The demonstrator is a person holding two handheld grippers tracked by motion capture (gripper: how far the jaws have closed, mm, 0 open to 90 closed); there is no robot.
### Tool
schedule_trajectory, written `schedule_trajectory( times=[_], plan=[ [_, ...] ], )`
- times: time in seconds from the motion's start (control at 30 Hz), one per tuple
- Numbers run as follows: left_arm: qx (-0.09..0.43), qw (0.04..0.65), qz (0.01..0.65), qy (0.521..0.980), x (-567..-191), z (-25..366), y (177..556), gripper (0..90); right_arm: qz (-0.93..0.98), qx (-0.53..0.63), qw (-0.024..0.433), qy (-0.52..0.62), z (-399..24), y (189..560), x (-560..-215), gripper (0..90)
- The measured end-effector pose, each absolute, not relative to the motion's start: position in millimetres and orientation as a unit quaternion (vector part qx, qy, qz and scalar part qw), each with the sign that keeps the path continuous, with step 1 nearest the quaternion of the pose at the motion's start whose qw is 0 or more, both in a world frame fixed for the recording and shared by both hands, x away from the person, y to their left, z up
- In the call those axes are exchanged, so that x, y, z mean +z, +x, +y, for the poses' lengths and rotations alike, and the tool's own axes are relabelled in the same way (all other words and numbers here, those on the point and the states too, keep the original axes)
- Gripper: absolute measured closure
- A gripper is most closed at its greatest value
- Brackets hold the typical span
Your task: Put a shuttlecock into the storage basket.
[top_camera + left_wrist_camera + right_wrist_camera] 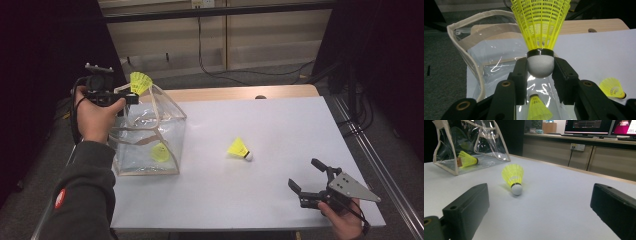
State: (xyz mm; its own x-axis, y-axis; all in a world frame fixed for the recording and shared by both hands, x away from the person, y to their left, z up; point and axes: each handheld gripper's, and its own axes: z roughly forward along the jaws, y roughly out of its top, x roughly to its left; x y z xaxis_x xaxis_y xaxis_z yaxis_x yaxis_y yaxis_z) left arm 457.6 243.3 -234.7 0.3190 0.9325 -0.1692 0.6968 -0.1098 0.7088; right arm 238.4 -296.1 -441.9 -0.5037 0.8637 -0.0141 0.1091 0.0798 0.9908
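Over the bag's rim [150,92], left fingers [520,75] clamp a shuttlecock [540,66]; right fingers [466,207] gape.

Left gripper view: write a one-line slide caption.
Left gripper clamps a yellow plastic shuttlecock by its white cork above the clear plastic bag.

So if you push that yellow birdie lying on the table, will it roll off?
Probably not far. The shuttlecock on the table lies on its side, with a round white tip and a wide mesh skirt, so it would likely curl around in a circle. It looks very light and may skid on the smooth white table. The open skirt probably bends if squeezed.
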Motion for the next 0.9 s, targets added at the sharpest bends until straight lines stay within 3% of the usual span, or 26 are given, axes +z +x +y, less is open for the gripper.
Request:
schedule_trajectory(
  times=[0.9],
  plan=[
    [0.175,0.339,0.582,0.718,-250,247,468,65.0,0.655,0.567,0.333,0.373,-297,238,-442,1.9]
  ],
)
